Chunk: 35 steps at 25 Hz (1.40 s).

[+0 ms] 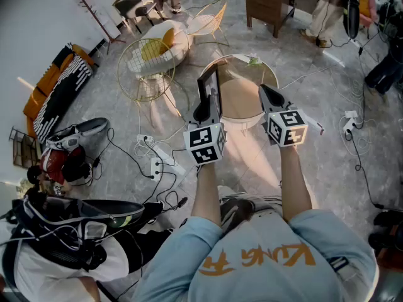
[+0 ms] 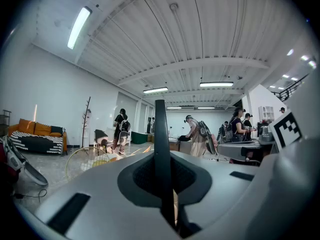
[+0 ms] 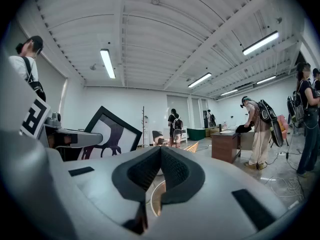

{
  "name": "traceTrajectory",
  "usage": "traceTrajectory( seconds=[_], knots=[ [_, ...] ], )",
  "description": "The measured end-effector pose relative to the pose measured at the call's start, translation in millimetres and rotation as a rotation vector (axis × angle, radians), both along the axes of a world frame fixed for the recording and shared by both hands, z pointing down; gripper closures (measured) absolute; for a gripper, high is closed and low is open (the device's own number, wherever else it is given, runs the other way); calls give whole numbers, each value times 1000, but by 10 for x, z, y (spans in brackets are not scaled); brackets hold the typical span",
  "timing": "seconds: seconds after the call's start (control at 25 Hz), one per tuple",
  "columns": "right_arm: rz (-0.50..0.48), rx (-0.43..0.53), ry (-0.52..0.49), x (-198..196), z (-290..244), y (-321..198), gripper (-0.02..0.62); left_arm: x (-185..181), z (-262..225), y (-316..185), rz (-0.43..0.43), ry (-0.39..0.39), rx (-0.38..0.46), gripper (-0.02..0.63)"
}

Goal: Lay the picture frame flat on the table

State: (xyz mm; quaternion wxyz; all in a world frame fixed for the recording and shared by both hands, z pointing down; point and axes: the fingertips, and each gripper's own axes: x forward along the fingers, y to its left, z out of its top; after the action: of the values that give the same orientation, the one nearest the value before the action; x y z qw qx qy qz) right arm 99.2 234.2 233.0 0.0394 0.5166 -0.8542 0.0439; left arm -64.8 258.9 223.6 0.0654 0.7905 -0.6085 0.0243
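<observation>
The picture frame is black and stands upright on edge over the near left rim of the round table. My left gripper is shut on its lower part. In the left gripper view the frame shows as a thin black edge rising between the pads of the left gripper. My right gripper hovers to the right of the frame, over the table's right side, shut with nothing in it. The right gripper view has the frame tilted at the left, with a dark figure on white, apart from the right gripper.
A gold wire chair with a yellow cushion stands left of the table. A wooden desk is behind it. A power strip and cables lie on the floor, with bags at the left. People stand in the background.
</observation>
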Motion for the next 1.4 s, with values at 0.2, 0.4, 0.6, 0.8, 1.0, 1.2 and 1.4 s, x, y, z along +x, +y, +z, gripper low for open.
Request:
traceTrajectory(
  seconds=[0.2,0.4,0.6,0.8,1.0,1.2,1.4],
  knots=[
    [-5,5,33,28,-49,-52,600,40,-83,-68,5,0,10,574],
    [38,8,6,160,-78,-149,598,72,-118,-150,2,12,21,574],
    [75,10,-7,320,-165,-153,597,121,-177,-215,11,28,35,574],
    [80,29,-6,457,-236,-149,597,228,-166,-259,20,55,42,574],
    [86,25,-12,582,-205,-173,597,294,-184,-318,25,64,50,574],
    [90,25,-41,540,-198,-301,597,260,-154,-441,41,55,43,574],
    [93,17,-43,563,-125,-535,597,219,-62,-680,33,69,31,574]
  ],
)
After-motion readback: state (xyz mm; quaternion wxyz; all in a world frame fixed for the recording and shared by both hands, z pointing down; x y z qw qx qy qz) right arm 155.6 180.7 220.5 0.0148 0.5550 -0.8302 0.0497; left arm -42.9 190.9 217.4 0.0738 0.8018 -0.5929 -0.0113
